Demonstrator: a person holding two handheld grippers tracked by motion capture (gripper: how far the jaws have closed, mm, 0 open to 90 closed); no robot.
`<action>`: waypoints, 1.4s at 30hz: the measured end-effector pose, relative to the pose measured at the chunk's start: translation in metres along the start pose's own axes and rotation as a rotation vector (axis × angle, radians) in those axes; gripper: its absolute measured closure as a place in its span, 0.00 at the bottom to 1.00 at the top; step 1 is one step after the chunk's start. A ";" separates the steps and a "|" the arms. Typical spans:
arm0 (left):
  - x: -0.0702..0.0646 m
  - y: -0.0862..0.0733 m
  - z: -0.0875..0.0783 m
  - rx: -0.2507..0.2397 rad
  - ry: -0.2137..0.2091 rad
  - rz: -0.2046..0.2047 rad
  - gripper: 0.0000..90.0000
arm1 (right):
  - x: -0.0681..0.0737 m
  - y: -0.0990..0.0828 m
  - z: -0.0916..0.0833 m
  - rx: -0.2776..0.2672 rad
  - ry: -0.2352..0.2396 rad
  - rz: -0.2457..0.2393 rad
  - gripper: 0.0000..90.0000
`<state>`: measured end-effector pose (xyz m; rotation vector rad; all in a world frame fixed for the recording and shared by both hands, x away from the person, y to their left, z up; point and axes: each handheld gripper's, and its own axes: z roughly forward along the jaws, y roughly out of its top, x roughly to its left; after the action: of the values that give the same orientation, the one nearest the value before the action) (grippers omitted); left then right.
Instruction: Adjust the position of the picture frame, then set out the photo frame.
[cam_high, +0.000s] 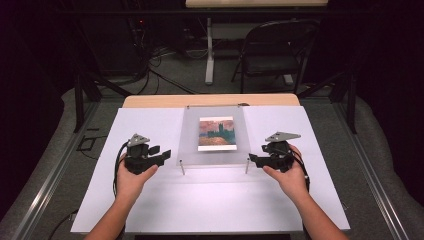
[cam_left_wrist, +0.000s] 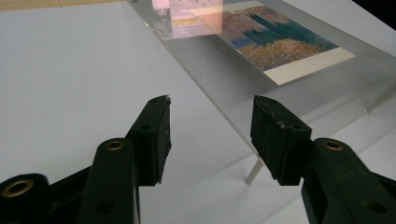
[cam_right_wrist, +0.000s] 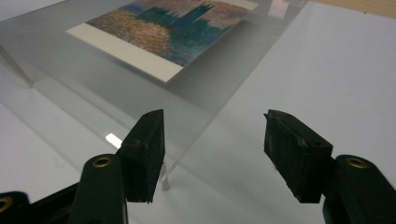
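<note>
Dark room, folding chair (cam_high: 272, 50) behind

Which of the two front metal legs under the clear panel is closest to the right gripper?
The right front leg, just beside the right gripper; the left front leg stands across the panel.

Left claw (cam_high: 167, 153) and right claw (cam_high: 251, 158) point inward, level, jaws apart, nothing gripped.

White sheet (cam_high: 150, 200) covers wooden counter (cam_high: 210, 100); behind it, black folding chair (cam_high: 277, 50), white table leg (cam_high: 209, 50), loose cables (cam_high: 160, 75) on grey floor (cam_high: 380, 165).
</note>
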<state>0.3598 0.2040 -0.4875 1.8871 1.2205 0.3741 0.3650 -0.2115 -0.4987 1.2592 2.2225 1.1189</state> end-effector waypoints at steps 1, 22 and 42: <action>0.001 0.004 0.003 0.007 0.005 0.003 0.51 | -0.001 0.002 0.002 0.000 -0.005 -0.005 0.43; 0.025 0.062 0.058 0.031 0.001 -0.077 0.50 | -0.037 0.060 0.050 0.024 -0.056 0.006 0.53; 0.022 0.079 0.117 0.131 0.010 -0.120 0.44 | -0.050 0.077 0.090 0.030 -0.015 0.110 0.41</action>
<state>0.4927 0.1525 -0.5008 1.9126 1.3862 0.2445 0.4916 -0.1895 -0.4992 1.4129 2.1899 1.1157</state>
